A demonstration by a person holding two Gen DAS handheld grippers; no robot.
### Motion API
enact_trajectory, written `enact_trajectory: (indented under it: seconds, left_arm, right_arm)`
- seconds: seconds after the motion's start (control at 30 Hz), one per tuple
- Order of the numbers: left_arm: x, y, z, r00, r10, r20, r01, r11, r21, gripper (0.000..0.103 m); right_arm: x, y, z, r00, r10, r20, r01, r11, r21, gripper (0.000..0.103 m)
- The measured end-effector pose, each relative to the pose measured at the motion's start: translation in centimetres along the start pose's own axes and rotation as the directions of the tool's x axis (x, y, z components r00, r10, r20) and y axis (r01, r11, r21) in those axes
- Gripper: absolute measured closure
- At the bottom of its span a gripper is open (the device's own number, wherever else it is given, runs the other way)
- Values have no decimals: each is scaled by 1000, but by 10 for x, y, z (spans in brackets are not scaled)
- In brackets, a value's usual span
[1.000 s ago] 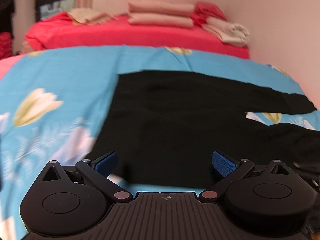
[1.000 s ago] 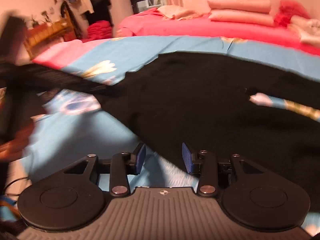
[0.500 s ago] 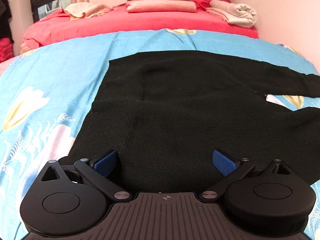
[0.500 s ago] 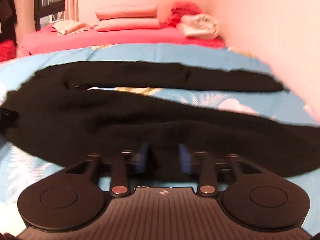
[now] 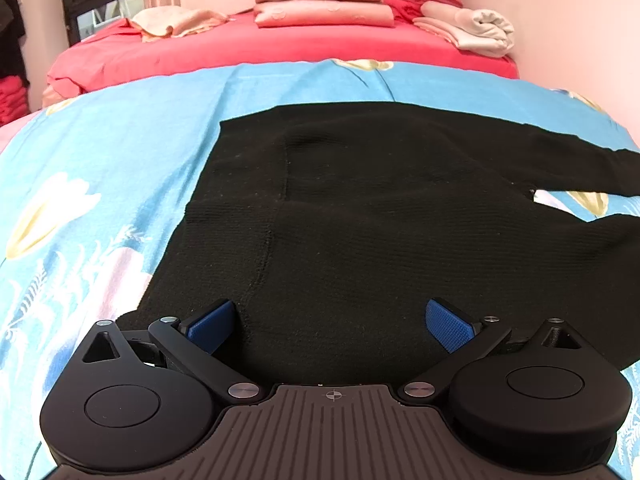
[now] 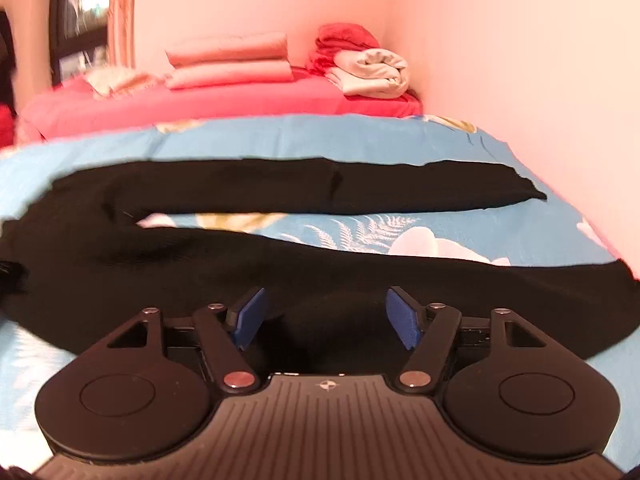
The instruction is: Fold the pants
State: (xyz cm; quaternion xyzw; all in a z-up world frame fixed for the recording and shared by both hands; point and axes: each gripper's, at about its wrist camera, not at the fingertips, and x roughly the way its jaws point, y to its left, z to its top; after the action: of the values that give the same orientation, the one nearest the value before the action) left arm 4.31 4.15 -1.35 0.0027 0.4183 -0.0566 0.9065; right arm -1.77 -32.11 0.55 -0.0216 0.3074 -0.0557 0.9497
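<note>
A pair of black knit pants lies spread flat on a bed covered by a sky-blue quilt printed with pale tulips and ferns. Taking the pants as the landmark: their waist end is toward the left of the left wrist view, and their two legs run off to the right, parted by a narrow wedge of quilt. In the right wrist view the far leg lies straight across the quilt, while the near leg bulges up just ahead of the camera.

The left tool hangs over the near edge of the pants by the waist, its blue ribbed pads spread wide with black knit showing between them; the pads press on nothing.

The right tool sits at the near edge of the near leg. Its jaws are opening, about half spread, with black fabric lying between the blue pads but not pinched by them.

Beyond the pants, past the far edge of the quilt, a red-sheeted bed carries two stacked pink pillows, a rolled cream blanket near the pink wall, and a crumpled peach cloth toward the dark window.
</note>
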Motion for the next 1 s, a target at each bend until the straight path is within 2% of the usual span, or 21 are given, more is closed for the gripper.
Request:
enact_trajectory:
  seconds: [0.03,0.07,0.1,0.23,0.37,0.43,0.5,0.53,0.6,0.67,0.73,0.8,0.83,0.9,0.93,0.97,1.0]
  left_arm:
    - [0,0,0,1000,-1,0,1,1000,1,0]
    - [0,0,0,1000,-2,0,2,1000,2,0]
    - [-1,1,0,1000,-3,-1,3,1000,2,0]
    - [-1,2,0,1000,-7,-1,7,1000,5,0]
    - [0,0,0,1000,1,-3,-1,1000,5,0]
    - [0,-1,1,1000,1,-9,-1,1000,5,0]
    - [0,0,2,1000,-4,-11,4,1000,4,0]
    - [0,1,1,1000,-5,-11,5,1000,6,0]
    - [0,1,2,1000,-6,-12,6,1000,7,0]
    - [0,0,2,1000,-2,-16,2,1000,5,0]
    - [1,-1,3,1000,5,-19,-5,1000,3,0]
    - [1,-2,4,1000,10,-23,-10,1000,-1,0]
    - [1,-2,4,1000,12,-25,-12,1000,-2,0]
    - [2,-2,5,1000,15,-27,-15,1000,-3,0]
    - [2,-2,5,999,18,-29,-18,1000,-4,0]
    - [2,-3,5,999,21,-31,-21,1000,-5,0]
    - [2,-3,5,999,23,-32,-23,1000,-5,0]
  right_arm:
    - [9,1,-3,1000,-18,-23,18,1000,-7,71]
    - [16,1,-6,998,-32,-61,32,999,-8,81]
    - [15,-3,-7,999,-30,-31,30,1000,-6,98]
    - [-10,-7,-16,996,-51,-74,49,999,-23,98]
    - [-21,-22,-19,996,-1,-94,5,999,44,97]
    - [-20,-29,-16,997,14,-77,-9,998,61,82]
    - [-21,-45,-12,1000,8,-25,-5,991,136,38]
    - [-27,-56,-12,1000,-17,22,12,982,186,32]
    - [-30,-82,-15,988,-133,77,105,951,291,31]
    - [-23,-110,-19,956,-290,38,254,889,381,31]
    - [-9,-140,-26,919,-392,-42,367,812,455,31]
    - [7,-168,-32,898,-423,-126,423,745,515,35]
    - [12,-178,-35,894,-425,-142,431,725,538,37]
    - [18,-186,-37,898,-431,-92,408,733,544,65]
    - [21,-185,-35,891,-444,-97,424,737,526,72]
    - [22,-182,-34,894,-442,-77,418,760,498,97]
    - [21,-177,-34,898,-438,-49,411,790,455,96]
